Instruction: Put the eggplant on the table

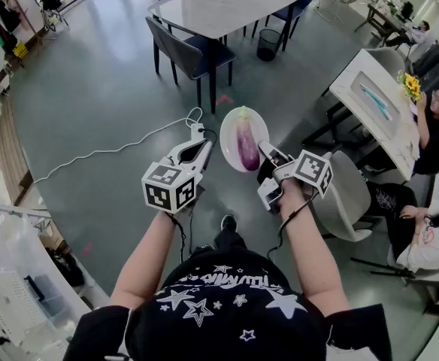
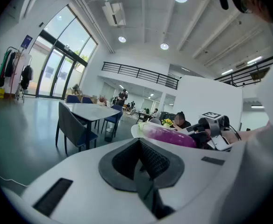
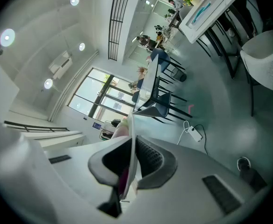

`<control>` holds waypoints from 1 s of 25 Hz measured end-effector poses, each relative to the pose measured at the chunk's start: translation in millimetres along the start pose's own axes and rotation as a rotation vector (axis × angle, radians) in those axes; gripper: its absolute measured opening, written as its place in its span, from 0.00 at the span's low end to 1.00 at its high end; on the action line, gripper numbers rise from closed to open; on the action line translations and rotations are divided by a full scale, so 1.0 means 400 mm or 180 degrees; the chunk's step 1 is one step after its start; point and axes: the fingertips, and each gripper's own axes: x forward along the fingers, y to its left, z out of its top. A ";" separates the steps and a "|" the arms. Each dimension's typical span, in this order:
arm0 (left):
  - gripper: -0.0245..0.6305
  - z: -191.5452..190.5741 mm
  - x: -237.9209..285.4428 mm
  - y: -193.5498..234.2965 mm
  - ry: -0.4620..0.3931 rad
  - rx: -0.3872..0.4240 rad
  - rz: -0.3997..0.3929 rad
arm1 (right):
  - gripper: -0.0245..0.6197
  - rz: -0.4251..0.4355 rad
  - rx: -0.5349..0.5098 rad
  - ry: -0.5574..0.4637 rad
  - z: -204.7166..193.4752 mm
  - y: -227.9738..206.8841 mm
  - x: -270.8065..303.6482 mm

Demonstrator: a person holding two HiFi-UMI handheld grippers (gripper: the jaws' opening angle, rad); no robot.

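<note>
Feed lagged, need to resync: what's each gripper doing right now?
Left gripper: shut, empty.
Right gripper: shut on the rim of the plate, eggplant lying on it.

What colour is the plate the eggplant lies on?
White. The plate shows best in the head view, under the purple eggplant.

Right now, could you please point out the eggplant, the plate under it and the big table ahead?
eggplant [image 1: 247, 147]: head view, middle of its purple body.
plate [image 1: 229, 140]: head view, bare white left part.
table [image 1: 219, 2]: head view, bare middle of its top.
</note>
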 end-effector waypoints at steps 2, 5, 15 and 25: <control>0.05 0.009 -0.015 0.015 -0.0023 0.0042 0.0049 | 0.09 0.0053 -0.0020 0.0016 -0.010 0.011 0.012; 0.05 0.021 -0.019 0.023 -0.0045 0.0046 0.0060 | 0.09 0.0089 -0.0144 -0.0017 -0.006 0.030 0.013; 0.05 0.018 -0.015 0.002 -0.0010 0.0039 0.0023 | 0.09 0.0092 -0.0133 -0.0034 -0.001 0.037 0.008; 0.05 0.016 0.011 -0.048 -0.0001 0.0125 -0.0010 | 0.09 0.0155 -0.0138 -0.0072 -0.006 0.030 -0.019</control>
